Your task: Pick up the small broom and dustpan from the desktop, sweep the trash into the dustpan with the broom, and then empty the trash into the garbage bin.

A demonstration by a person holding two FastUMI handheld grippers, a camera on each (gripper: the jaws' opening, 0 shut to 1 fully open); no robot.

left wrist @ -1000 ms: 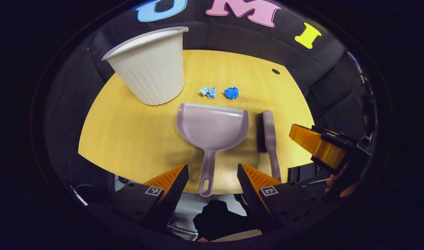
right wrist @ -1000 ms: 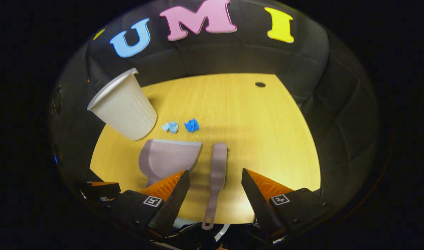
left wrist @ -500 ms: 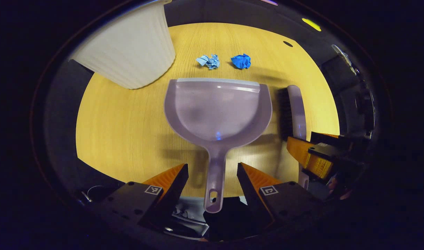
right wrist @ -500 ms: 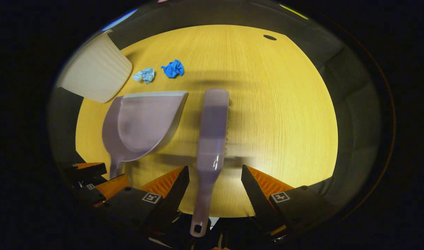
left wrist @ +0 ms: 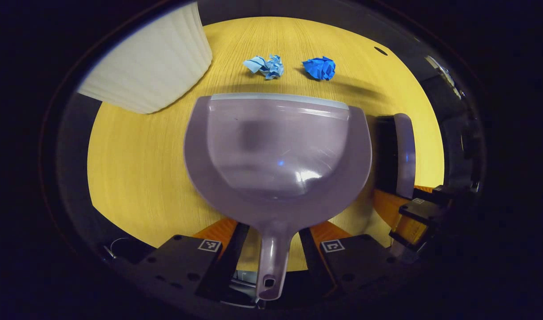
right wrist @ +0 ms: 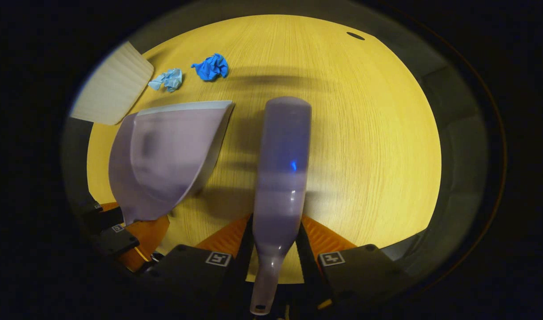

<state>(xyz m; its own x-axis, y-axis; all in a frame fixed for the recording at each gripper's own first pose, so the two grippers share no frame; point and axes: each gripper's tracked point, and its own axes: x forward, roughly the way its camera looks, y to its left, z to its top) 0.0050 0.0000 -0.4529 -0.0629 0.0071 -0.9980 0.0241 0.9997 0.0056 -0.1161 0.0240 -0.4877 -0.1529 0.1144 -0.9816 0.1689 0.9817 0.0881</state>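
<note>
The lilac dustpan (left wrist: 278, 146) lies mouth away from me, and my left gripper (left wrist: 273, 231) is shut on its handle (left wrist: 271, 262). The lilac small broom (right wrist: 282, 155) points away along the table, with my right gripper (right wrist: 276, 224) shut on its narrow handle. Two crumpled paper balls, light blue (left wrist: 265, 66) and dark blue (left wrist: 319, 67), lie just beyond the pan's lip. The white ribbed garbage bin (left wrist: 151, 66) stands at the far left. In the left gripper view the broom (left wrist: 402, 153) and the right gripper (left wrist: 409, 218) sit at the right; in the right gripper view the dustpan (right wrist: 169, 151) is at the left.
The yellow wooden table (right wrist: 369, 133) stretches bare to the right of the broom, with a small dark hole (right wrist: 355, 35) near its far edge. Its near edge runs just under both grippers. Dark padded walls close in the table.
Both grippers moved forward and down over the handles and their fingers closed, the left on the dustpan handle, the right on the broom handle. Both tools now loom larger.
</note>
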